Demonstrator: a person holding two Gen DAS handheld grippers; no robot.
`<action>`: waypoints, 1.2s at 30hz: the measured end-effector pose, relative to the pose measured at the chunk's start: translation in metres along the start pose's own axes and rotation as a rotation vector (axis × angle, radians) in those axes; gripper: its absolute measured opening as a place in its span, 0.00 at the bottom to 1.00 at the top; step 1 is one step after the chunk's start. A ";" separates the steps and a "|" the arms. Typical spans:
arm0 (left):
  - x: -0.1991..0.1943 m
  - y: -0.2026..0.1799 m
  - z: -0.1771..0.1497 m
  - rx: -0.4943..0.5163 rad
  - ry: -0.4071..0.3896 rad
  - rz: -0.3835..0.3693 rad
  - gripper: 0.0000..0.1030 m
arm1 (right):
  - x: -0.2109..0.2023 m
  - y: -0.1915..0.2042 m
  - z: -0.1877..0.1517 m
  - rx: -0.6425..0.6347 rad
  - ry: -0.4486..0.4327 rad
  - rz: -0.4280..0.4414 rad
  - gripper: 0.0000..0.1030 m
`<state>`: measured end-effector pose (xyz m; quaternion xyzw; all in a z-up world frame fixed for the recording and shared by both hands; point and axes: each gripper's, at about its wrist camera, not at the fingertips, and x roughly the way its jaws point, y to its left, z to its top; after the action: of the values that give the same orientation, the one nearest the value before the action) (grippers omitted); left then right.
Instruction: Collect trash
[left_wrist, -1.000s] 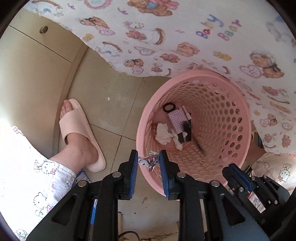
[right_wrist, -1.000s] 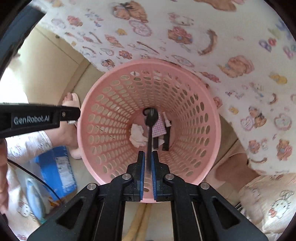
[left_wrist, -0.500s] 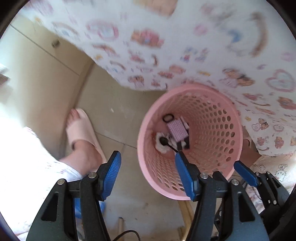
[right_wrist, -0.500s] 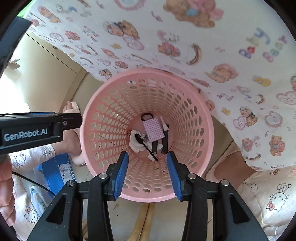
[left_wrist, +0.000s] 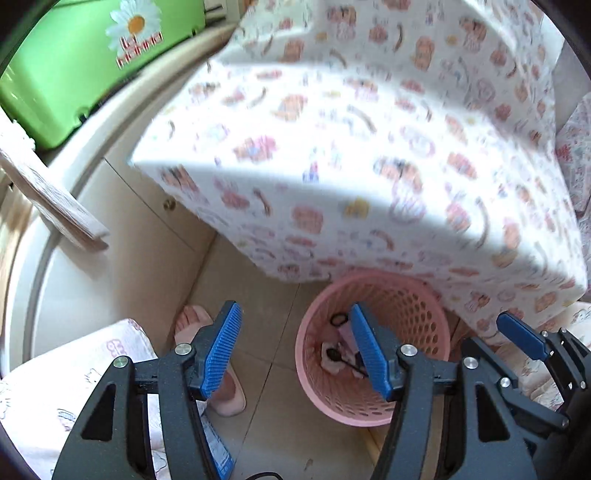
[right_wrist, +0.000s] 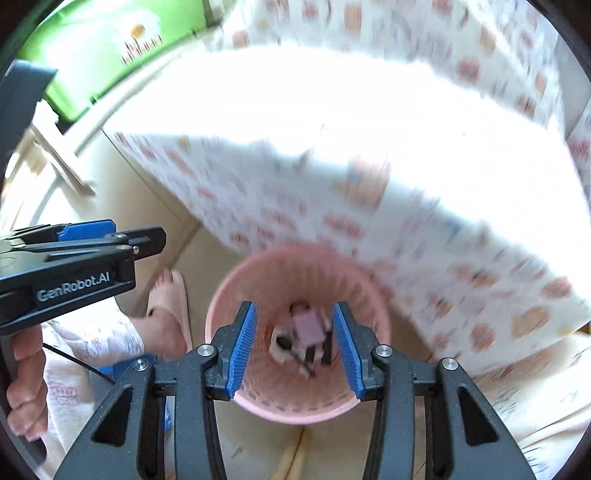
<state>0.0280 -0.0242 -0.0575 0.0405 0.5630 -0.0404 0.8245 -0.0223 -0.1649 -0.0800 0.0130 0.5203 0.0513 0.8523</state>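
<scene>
Both the left gripper (left_wrist: 295, 350) and right gripper (right_wrist: 293, 341) hung above the basket (left_wrist: 417, 295), jaws open and empty, right gripper nearer its centre, left jaws opening.

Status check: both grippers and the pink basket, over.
Left gripper jaws opening, nothing between them. Right gripper open, empty. Pink perforated plastic basket on floor holds trash. Slippered foot beside it, clear.

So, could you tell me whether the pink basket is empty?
Not empty: the pink basket holds a checked packet, white tissue and a black spoon.
</scene>
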 end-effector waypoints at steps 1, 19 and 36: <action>-0.006 0.000 0.002 -0.002 -0.022 0.002 0.62 | -0.007 -0.003 0.002 0.010 -0.023 0.002 0.45; -0.073 0.002 0.002 0.010 -0.328 0.032 0.98 | -0.067 -0.018 0.016 0.008 -0.261 -0.112 0.75; -0.061 0.004 0.004 -0.008 -0.300 0.025 0.98 | -0.063 -0.026 0.020 0.042 -0.259 -0.124 0.84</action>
<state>0.0101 -0.0193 0.0003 0.0376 0.4329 -0.0333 0.9000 -0.0317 -0.1963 -0.0169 0.0054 0.4067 -0.0144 0.9134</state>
